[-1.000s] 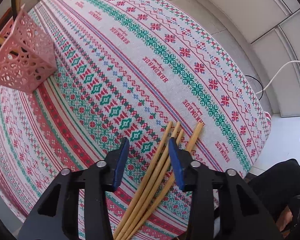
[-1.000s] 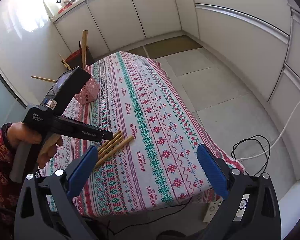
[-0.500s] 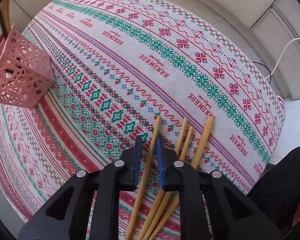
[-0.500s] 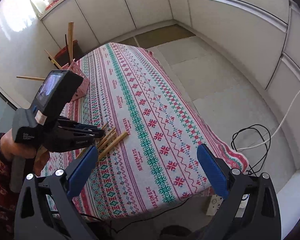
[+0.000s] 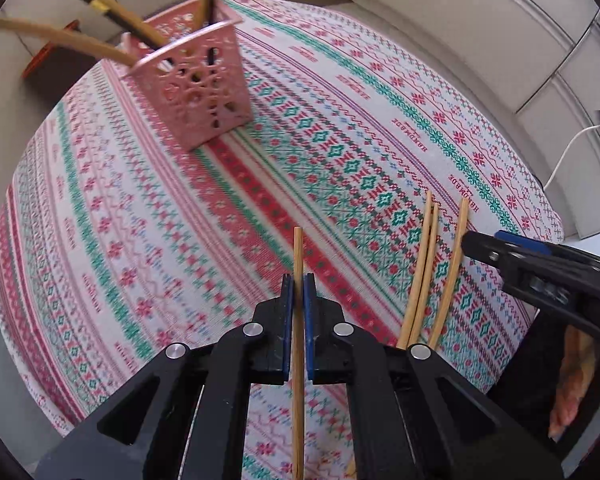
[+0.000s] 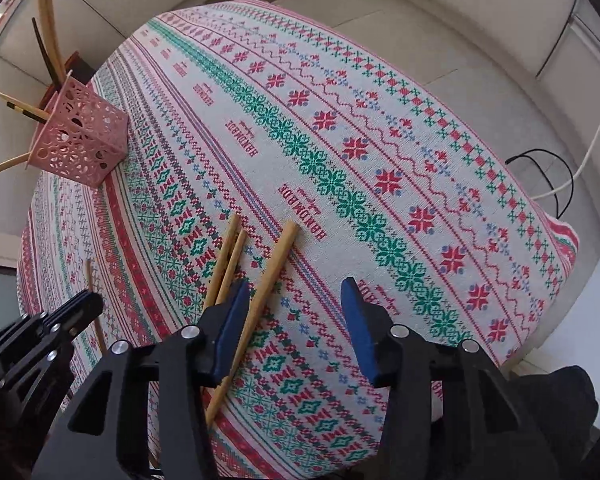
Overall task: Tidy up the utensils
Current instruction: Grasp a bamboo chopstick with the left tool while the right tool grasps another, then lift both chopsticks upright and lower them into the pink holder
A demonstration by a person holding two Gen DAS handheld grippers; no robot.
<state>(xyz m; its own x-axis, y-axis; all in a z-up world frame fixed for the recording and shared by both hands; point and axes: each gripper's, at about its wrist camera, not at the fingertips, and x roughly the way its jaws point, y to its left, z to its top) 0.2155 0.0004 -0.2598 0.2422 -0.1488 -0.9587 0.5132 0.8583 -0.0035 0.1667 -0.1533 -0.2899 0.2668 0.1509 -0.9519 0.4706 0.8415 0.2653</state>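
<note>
Pink lattice basket (image 5: 198,92) sits up at about 11 o'clock on the patterned tablecloth (image 5: 360,140) with several wooden and dark sticks poking out of it at angles. Left gripper (image 5: 298,280) is clamped narrow on a single chopstick (image 5: 298,320), and that view also catches the tip of the right gripper at 3 o'clock, just beside three loose chopsticks (image 5: 424,272) on the cloth. Right wrist view shows the right gripper (image 6: 292,316) spread wide over those three, nearest one (image 6: 260,300) against its left pad, plus tiled floor (image 6: 520,92), cables (image 6: 556,176) and white cabinets around the table.
</note>
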